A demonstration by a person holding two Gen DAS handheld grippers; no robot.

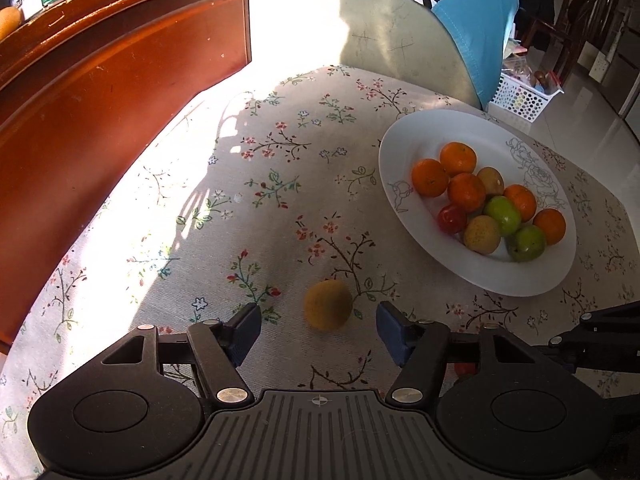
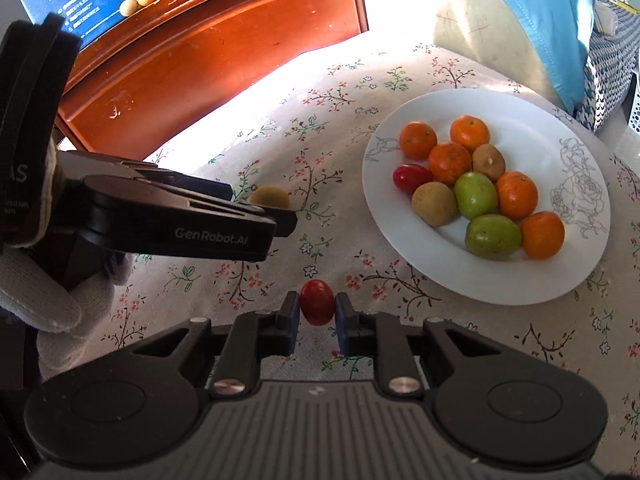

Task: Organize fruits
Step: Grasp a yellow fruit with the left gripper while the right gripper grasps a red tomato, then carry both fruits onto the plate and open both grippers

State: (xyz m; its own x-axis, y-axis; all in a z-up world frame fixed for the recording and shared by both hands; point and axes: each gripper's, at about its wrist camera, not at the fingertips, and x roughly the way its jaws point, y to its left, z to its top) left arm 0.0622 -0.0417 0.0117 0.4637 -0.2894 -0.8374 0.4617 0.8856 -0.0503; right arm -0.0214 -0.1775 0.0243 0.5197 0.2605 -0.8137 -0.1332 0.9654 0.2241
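floral tablecloth (image 1: 248,184), white plate (image 1: 404,148) nearby

red tomato (image 2: 317,307) between jaws, kiwi (image 1: 328,305) loose

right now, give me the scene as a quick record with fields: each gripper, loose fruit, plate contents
left gripper: jaws open, either side of a yellowish-brown fruit on the tablecloth, not touching it
right gripper: jaws close against a small red fruit; whether it is lifted cannot be told
plate: white, on the tablecloth, right of both grippers
on plate: five oranges, two green fruits, two brownish fruits, one red fruit
fruit off plate: two
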